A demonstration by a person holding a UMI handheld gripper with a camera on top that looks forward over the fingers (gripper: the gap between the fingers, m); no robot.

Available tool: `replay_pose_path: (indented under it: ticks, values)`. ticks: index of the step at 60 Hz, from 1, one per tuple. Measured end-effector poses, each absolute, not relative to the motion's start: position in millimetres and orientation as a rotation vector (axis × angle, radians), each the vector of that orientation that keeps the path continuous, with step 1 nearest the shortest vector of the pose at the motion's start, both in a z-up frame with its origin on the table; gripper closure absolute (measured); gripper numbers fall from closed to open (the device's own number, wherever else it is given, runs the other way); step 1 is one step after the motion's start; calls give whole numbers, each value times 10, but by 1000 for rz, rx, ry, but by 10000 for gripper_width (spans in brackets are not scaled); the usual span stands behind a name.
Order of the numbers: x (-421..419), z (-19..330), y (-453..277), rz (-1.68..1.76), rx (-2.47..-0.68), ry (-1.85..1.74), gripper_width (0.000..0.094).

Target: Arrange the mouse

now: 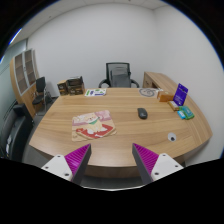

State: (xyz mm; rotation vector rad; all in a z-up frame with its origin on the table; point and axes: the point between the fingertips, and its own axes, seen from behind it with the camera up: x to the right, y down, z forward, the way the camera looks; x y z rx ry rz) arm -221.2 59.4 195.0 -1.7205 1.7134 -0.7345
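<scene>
The mouse [142, 113] lies on the wooden counter [120, 135], well beyond the claw [112, 160] and a little to the right of the line running out between its two fingers. It sits by itself on bare wood, apart from everything else. It is small and dark from here; its long axis seems to run roughly away from the claw, toward the far edge, but which end is the front I cannot tell.

The claw hangs over the near edge of the counter with its fingers spread wide. Nothing sits between them and the purple pads [77, 157] touch nothing.

To the left of the mouse, nearer the middle of the counter, lies a flat red and white packet [93, 123]. Off to the right, near the counter's right edge, is a small teal object [183, 113], and beyond it a purple box [180, 96] stands upright. At the far edge lie a few more small things [97, 92] that are too small to name. A black office chair [120, 75] stands behind the counter, against a white wall, with shelves [25, 80] on the left.
</scene>
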Motion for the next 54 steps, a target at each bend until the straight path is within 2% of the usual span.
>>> replay_pose_path:
  ticks: [32, 54]
  values:
    - [-2121, 1498, -760, -814, -1695, 1844, 75]
    - [-1673, 1148, -1124, -799, -1724, 1807, 78]
